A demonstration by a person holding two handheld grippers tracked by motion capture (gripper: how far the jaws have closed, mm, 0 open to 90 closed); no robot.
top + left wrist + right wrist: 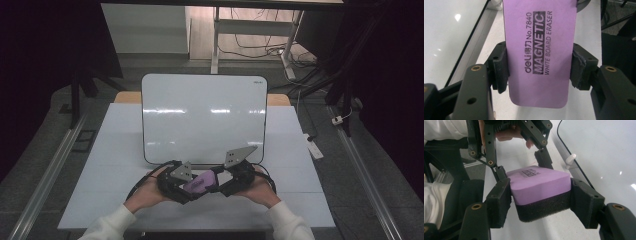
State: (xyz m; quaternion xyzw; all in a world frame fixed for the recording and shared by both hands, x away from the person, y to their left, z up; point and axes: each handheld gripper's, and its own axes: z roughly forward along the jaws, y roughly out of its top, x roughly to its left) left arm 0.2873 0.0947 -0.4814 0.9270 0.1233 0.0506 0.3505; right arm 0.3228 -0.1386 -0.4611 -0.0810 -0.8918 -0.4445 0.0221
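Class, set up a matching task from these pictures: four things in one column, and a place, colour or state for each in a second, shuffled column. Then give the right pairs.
Things:
1. eraser
2. whiteboard
3. left gripper
4. felt layer

Descriptions:
A. black, on the eraser's underside
B. purple, printed "MAGNETIC"
C. shut on the eraser's long sides
D. white, lying on the table beyond the hands

Pairs: 1-B, 2-D, 3-C, 4-A
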